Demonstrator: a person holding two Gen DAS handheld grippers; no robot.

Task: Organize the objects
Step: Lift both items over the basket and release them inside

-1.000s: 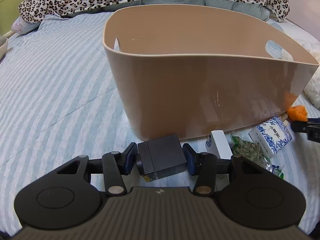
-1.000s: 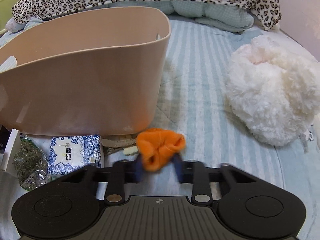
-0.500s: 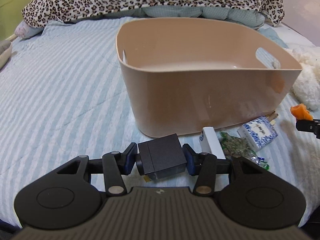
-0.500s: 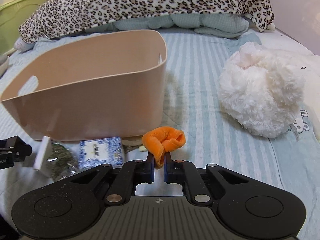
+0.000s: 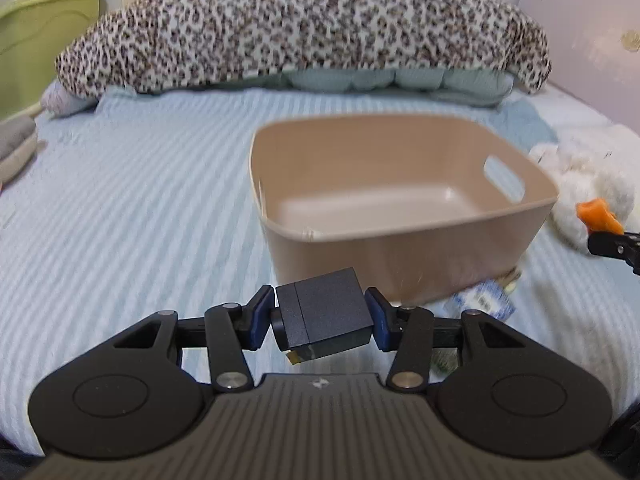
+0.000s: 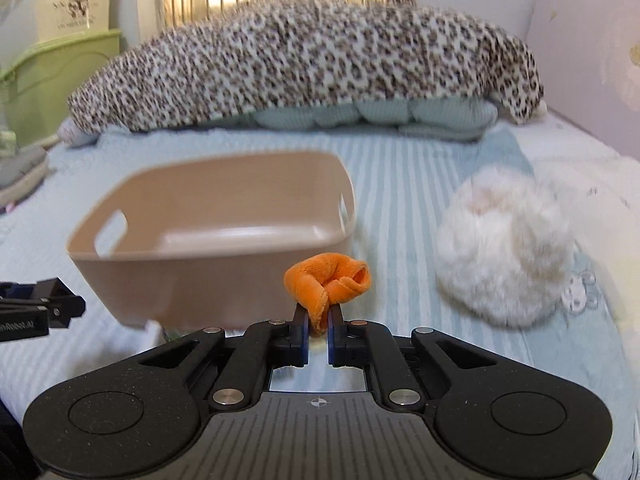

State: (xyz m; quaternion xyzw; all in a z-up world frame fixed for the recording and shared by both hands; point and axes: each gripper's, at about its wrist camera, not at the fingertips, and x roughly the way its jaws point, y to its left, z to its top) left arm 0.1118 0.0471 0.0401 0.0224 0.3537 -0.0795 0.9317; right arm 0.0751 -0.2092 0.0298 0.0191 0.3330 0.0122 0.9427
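Bin [image 5: 400, 264] empty: left gripper [image 5: 320, 318] clamps black box [image 5: 326, 318], right gripper [image 6: 318, 326] pinches orange cloth [image 6: 326, 280], packets [image 5: 484, 302] left.

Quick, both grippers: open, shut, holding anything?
Left gripper: shut on the dark grey box.
Right gripper: shut on the orange cloth.

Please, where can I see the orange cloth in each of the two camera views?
Left wrist view: the orange cloth is at the far right edge, in the right gripper, in front of the white fluffy toy.
Right wrist view: low centre, pinched between the gripper's closed jaws.
Shared landmark: the empty beige basket.
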